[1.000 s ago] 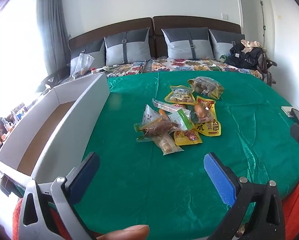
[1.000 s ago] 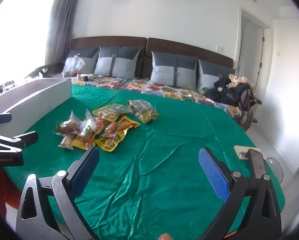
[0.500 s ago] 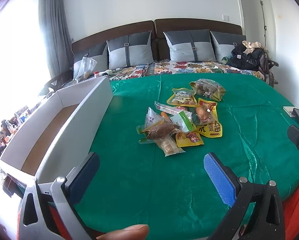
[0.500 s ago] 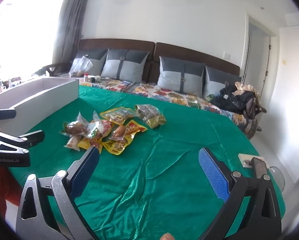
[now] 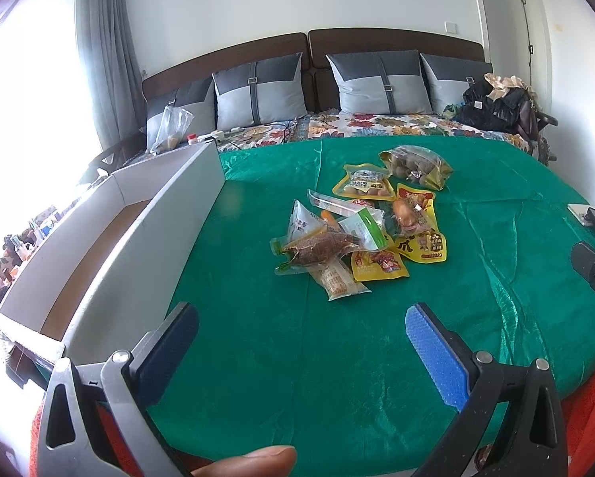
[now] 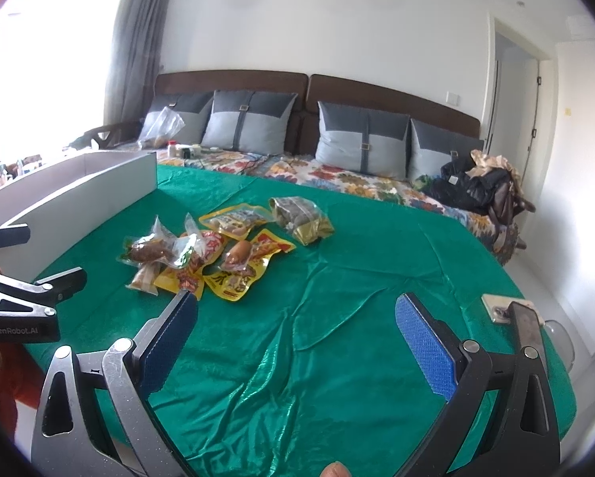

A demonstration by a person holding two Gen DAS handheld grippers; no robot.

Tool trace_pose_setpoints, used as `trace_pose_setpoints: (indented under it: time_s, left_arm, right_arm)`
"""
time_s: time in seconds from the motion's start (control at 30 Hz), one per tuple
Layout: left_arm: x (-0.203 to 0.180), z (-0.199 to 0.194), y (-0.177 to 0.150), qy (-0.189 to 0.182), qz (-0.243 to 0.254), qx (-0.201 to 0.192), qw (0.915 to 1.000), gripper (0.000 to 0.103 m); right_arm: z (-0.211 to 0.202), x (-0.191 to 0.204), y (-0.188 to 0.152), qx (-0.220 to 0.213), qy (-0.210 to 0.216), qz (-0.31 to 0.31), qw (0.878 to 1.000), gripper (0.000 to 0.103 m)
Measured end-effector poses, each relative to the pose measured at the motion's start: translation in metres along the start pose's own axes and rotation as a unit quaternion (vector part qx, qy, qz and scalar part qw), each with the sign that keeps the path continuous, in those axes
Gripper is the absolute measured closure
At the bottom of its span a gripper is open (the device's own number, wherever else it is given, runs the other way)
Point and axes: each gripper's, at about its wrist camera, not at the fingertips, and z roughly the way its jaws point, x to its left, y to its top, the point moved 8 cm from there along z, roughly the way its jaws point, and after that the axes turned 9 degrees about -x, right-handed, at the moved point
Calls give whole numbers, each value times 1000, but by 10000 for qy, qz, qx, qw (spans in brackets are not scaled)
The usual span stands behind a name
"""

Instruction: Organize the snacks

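Snack packets (image 5: 361,234) lie heaped ahead of both spread, empty grippers; left gripper (image 5: 297,330) should pinch the nearest clear packet's (image 5: 339,282) edge, then carry it to the white box (image 5: 110,246) left of its fingers.

The room was a bedroom with plain white walls (image 6: 337,31). A dark brown padded headboard (image 5: 393,41) ran behind a row of grey two-tone cushions (image 5: 259,93). A floral bedsheet (image 6: 337,179) showed past the green satin cloth (image 5: 257,357) spread over the bed. Bright daylight flooded through the window (image 5: 35,91) beside a grey curtain (image 5: 106,63). A doorway (image 6: 512,99) stood at the right
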Motion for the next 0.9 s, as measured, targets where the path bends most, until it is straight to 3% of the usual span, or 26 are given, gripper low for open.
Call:
trace_pose_setpoints:
  time_s: [0.9]
  left_arm:
    - [0,3,-7,27,10,98,9999,0]
  right_arm:
    - [5,8,-6,101,87,-41,9999,2]
